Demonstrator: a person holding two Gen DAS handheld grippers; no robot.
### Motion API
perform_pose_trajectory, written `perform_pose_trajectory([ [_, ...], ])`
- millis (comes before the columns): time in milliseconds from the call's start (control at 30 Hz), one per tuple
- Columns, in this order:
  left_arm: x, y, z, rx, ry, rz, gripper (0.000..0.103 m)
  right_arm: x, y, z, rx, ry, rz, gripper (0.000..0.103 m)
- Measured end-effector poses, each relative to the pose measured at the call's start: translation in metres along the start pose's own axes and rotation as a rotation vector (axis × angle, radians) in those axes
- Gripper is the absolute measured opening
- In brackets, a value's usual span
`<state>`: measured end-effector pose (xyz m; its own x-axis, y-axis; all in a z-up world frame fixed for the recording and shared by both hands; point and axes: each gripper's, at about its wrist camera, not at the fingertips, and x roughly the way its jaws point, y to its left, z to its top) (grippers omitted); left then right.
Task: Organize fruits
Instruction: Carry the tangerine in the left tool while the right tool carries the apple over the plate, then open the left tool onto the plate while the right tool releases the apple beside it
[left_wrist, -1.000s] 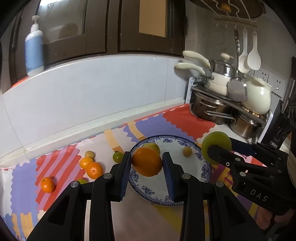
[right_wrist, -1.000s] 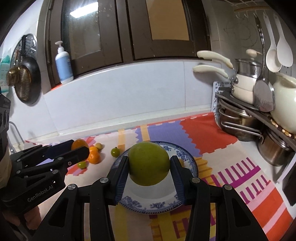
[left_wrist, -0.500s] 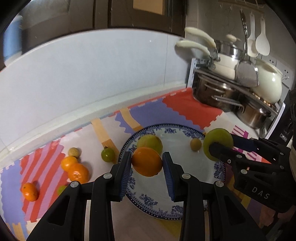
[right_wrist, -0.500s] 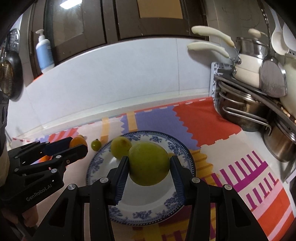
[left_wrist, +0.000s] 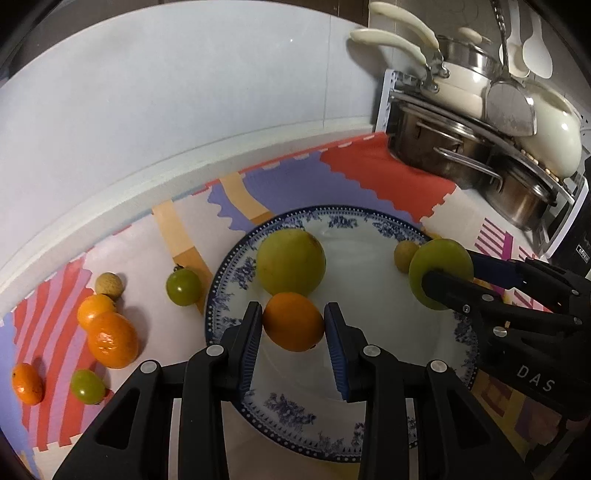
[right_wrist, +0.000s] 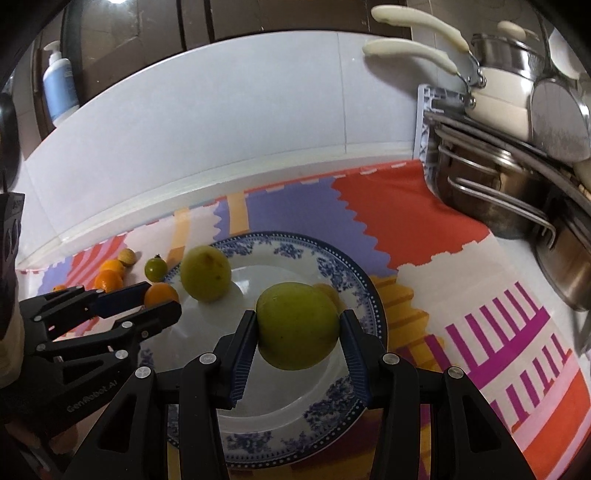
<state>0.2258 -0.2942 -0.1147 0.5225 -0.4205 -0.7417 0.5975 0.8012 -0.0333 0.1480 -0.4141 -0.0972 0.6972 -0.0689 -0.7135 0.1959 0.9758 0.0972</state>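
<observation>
Both grippers lowered toward plate (left_wrist: 369, 218). Left gripper (left_wrist: 293, 321) clamps orange (left_wrist: 293, 322); right gripper (right_wrist: 297, 325) clamps green fruit (right_wrist: 297, 325). Step: placing. Next: lower onto bare plate below jaws, release.

From the right wrist, your green fruit (right_wrist: 297, 325) hides most of the small brown fruit (right_wrist: 330, 291) near the plate's (right_wrist: 373, 295) right rim.

Both wrist views are evenly, rather dimly lit from above, with soft shadows under the fruit on the plate (left_wrist: 373, 221) and pale glare on the steel pots (left_wrist: 439, 155) and white wall tiles (right_wrist: 258, 99). Fisheye bending curves the counter edge and darkens the corners to black. Far edges look slightly soft; the centre is sharp.
</observation>
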Motion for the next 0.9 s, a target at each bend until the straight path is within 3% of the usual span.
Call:
perform_pose_trajectory([
  [433, 0.015, 0.000, 0.000, 0.003, 0.026, 0.005, 0.035, 0.013, 0.003, -0.002, -0.029, 0.030, -0.008, 0.046],
  [667, 0.006, 0.002, 0.002, -0.002, 0.002, 0.016, 0.050, 0.012, 0.003, -0.002, -0.025, 0.027, -0.006, 0.047],
  [900, -0.024, 0.004, 0.004, -0.009, -0.057, 0.041, 0.059, -0.008, 0.005, 0.000, -0.035, -0.020, -0.036, 0.052],
])
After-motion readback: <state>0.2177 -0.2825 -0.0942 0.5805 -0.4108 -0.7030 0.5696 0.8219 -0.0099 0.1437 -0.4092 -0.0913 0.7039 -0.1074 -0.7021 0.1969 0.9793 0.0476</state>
